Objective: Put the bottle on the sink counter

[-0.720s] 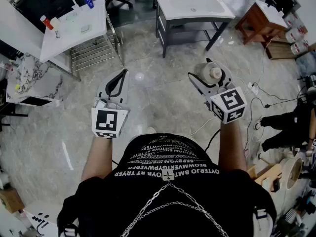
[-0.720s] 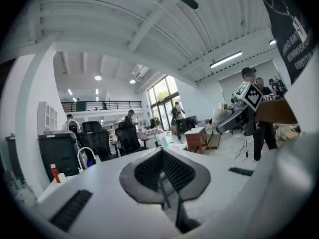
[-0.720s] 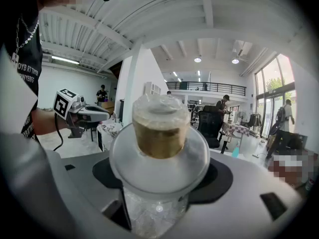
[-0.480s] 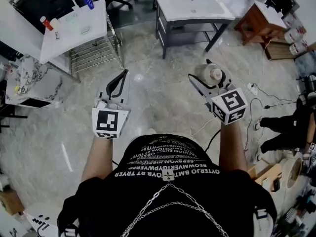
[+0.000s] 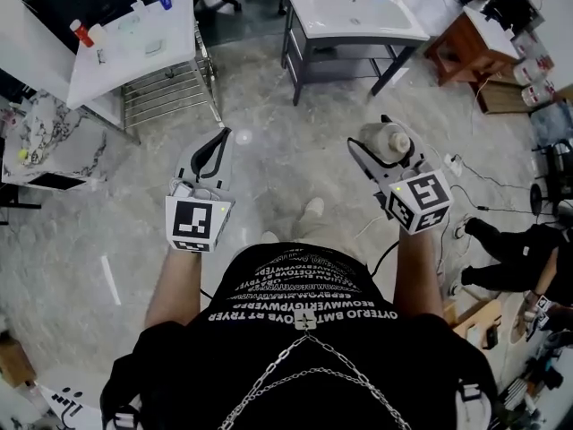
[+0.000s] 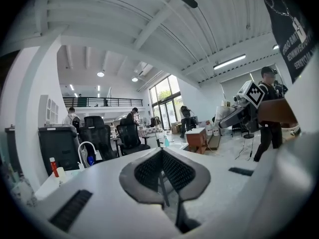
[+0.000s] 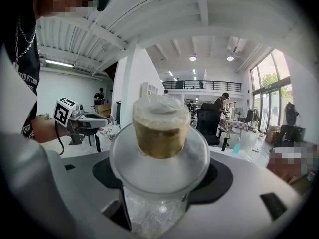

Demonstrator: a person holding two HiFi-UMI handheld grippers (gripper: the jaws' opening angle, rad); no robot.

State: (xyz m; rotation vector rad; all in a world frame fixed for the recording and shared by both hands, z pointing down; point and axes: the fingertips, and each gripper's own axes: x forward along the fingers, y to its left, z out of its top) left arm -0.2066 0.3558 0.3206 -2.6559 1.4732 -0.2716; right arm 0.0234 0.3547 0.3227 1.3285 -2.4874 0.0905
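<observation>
Frosted plastic bottle (image 5: 383,139) with a tan cap is sitting clamped between the jaws of the right gripper (image 5: 374,133), right of centre in the head view. The sink counter (image 5: 394,25) is standing well apart at the top edge. The left gripper (image 5: 221,135) is hovering with its jaws pressed together, holding nothing.

Black lettered T-shirt (image 5: 394,348), silver chain (image 5: 269,370); white left gripper (image 5: 222,137), right gripper (image 5: 369,133).

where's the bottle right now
The bottle sits at the right of the head view, gripped in the right gripper above the floor, well short of the sink counter at the top.
</observation>
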